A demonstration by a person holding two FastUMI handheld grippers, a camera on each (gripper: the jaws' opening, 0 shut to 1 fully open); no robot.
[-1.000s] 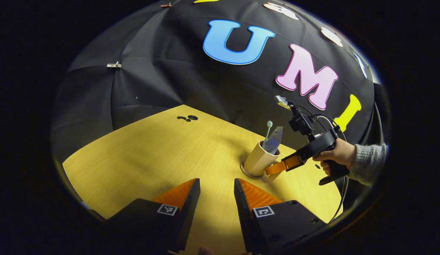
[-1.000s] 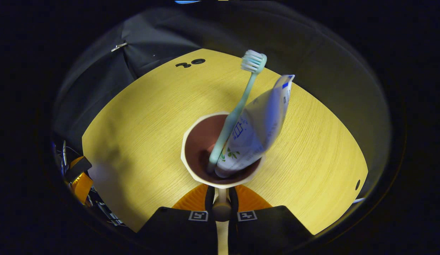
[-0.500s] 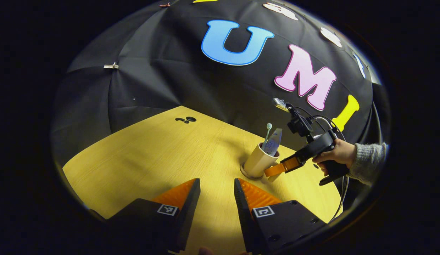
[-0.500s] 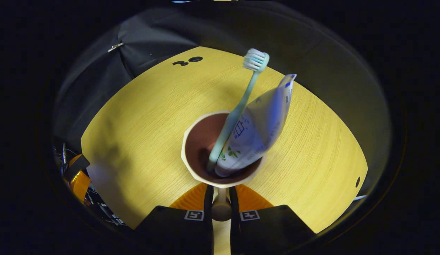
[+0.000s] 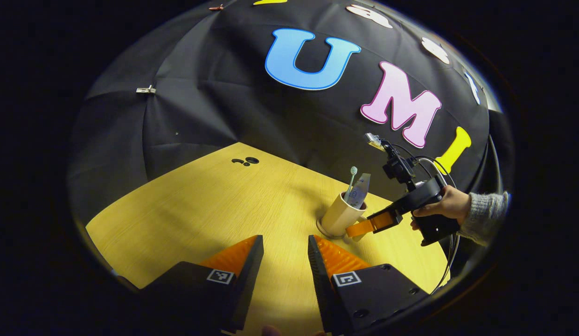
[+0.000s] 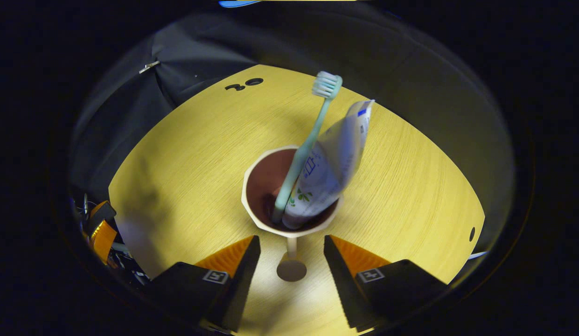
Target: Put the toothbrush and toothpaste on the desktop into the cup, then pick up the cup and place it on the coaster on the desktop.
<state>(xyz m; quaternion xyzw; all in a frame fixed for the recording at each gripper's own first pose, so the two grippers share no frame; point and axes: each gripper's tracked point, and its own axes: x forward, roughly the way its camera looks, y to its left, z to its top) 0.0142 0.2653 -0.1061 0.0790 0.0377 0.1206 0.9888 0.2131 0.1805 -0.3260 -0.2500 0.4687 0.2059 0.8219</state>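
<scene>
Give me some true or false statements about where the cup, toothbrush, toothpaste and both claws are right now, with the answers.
1. The toothbrush stands in the cup. True.
2. The toothpaste lies flat on the desktop. False: it stands in the cup.
3. The right claw is shut on the cup's handle. False: its jaws are open, either side of the handle.
4. The cup sits on the coaster. True.
5. The left claw holds the toothbrush. False: it is open, holding nothing.

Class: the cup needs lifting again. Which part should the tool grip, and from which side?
Grip the handle of the cup, coming from the right tool's side. The handle juts straight toward that open tool, while the toothbrush and toothpaste crowd the rim.
</scene>
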